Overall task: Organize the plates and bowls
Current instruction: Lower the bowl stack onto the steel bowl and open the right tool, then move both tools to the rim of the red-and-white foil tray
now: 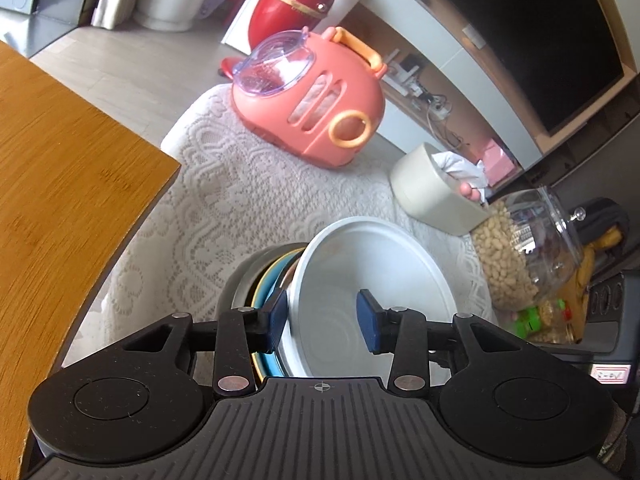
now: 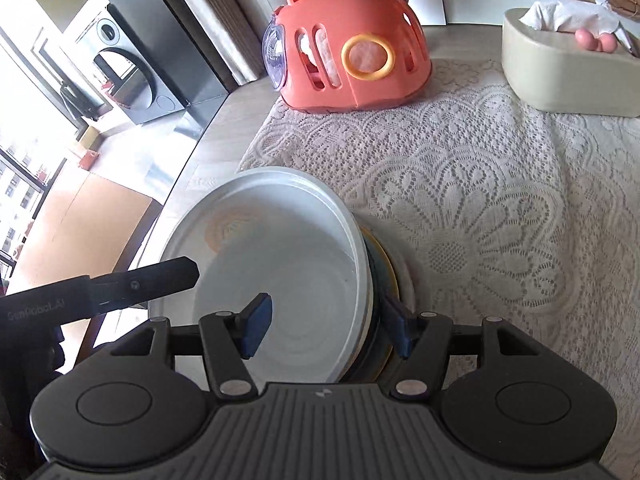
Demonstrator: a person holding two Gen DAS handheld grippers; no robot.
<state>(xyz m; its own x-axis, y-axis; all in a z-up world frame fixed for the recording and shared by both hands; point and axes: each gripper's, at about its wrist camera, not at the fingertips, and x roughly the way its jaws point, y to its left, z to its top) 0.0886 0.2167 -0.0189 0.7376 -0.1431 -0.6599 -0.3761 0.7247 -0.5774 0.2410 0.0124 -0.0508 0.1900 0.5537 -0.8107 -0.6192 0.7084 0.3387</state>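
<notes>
I'm working the stacking step, as I read it: the white bowl (image 1: 372, 280) is being seated onto the nest of dishes (image 1: 260, 280) on the lace cloth (image 1: 224, 184). Starting at nine o'clock in the left wrist view, the wooden tabletop (image 1: 68, 168) is filling that side; at centre, my left gripper (image 1: 325, 322) is straddling the bowl's rim with its jaws standing apart, one blue pad (image 1: 279, 320) outside the wall and the other inside, and I can't tell whether either is touching. The bowl is tipping, mouth opening up and toward me, leaning away from the grey, yellow and blue rims at its nine o'clock. Over in the right wrist view, my right gripper (image 2: 328, 328) is doing the mirror job, jaws apart across the opposite rim, with the stack (image 2: 384, 280) peeking out at three o'clock. Being round, the bowl has no long axis; its opening is what's pointing. Next, I judge, both sides need to level it, then let go. The pink carrier (image 2: 352, 48) is sitting at twelve o'clock, well apart.
</notes>
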